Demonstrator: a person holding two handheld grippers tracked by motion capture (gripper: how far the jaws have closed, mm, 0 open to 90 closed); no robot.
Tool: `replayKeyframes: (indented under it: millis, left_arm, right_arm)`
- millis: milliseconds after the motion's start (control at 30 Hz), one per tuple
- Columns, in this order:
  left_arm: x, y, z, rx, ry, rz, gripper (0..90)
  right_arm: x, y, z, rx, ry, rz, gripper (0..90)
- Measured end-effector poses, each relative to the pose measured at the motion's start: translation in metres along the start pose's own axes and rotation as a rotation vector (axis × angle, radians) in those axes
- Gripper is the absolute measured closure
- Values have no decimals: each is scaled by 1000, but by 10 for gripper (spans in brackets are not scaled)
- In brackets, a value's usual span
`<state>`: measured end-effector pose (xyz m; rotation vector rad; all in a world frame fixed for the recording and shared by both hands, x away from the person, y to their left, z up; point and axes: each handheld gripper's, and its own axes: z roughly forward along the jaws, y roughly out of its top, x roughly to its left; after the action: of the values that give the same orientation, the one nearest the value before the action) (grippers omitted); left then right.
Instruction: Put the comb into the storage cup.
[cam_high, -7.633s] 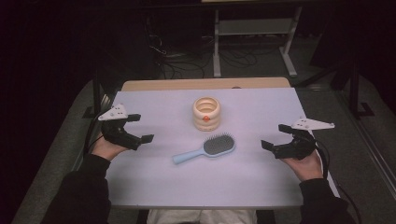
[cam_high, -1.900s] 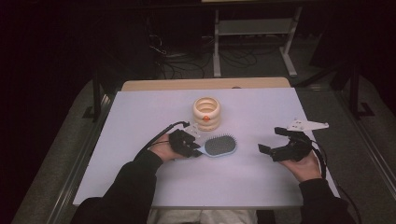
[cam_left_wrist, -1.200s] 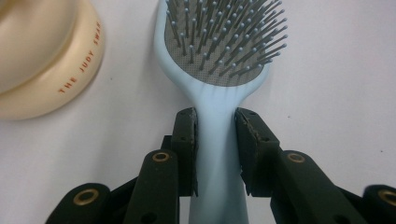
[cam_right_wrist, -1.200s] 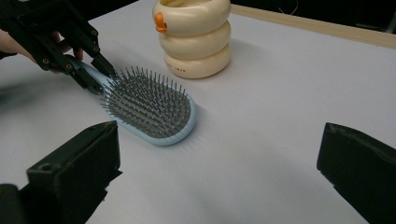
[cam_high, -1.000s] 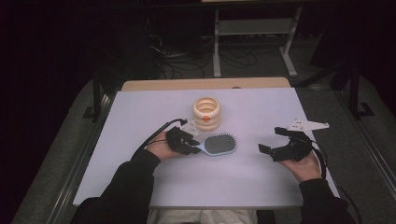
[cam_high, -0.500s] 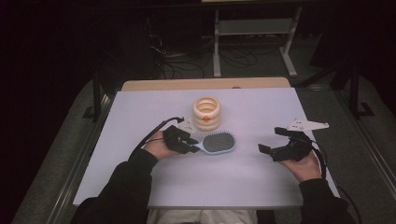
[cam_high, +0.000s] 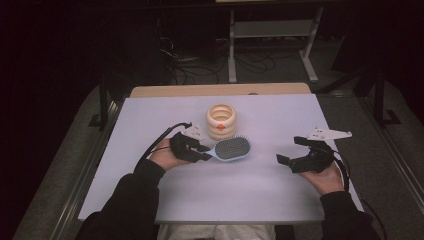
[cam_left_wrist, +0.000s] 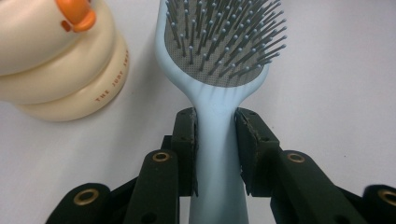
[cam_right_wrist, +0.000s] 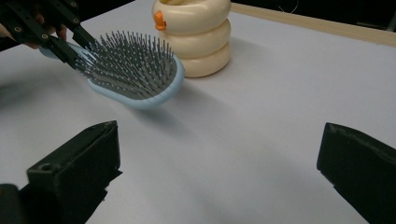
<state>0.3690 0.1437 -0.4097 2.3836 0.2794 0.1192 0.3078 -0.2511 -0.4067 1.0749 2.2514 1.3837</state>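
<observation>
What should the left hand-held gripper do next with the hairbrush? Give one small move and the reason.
Probably lift it a little, straight up. The left hand-held gripper is shut on the hairbrush handle, and the cream ringed container stands close behind the brush head, so rising avoids knocking it. The right hand-held gripper is open and apart.

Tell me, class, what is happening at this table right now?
A person works at a white table with a gripper in each hand. The left gripper has its jaws shut on the handle of a light blue hairbrush, bristles up, and the right gripper view shows the brush head raised a little off the table. Beside it stands a cream ringed container with an orange knob. The right gripper rests apart at the right, jaws open and holding nothing.
</observation>
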Motion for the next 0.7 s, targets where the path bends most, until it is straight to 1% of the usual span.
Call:
replayKeyframes:
  millis: [133,233,467,700]
  left_arm:
    - [1,-2,-4,-14,4,-10,701]
    - [1,-2,-8,-26,10,-10,701]
    - [-2,-5,-20,-58,23,-13,701]
    - [1,-15,-34,-103,42,-45,701]
  right_arm:
    - [0,0,0,0,0,1,0]
    - [0,0,0,2,1,2,0]
    - [0,0,1,7,-1,1,0]
    - [-1,-1,2,12,-3,3,0]
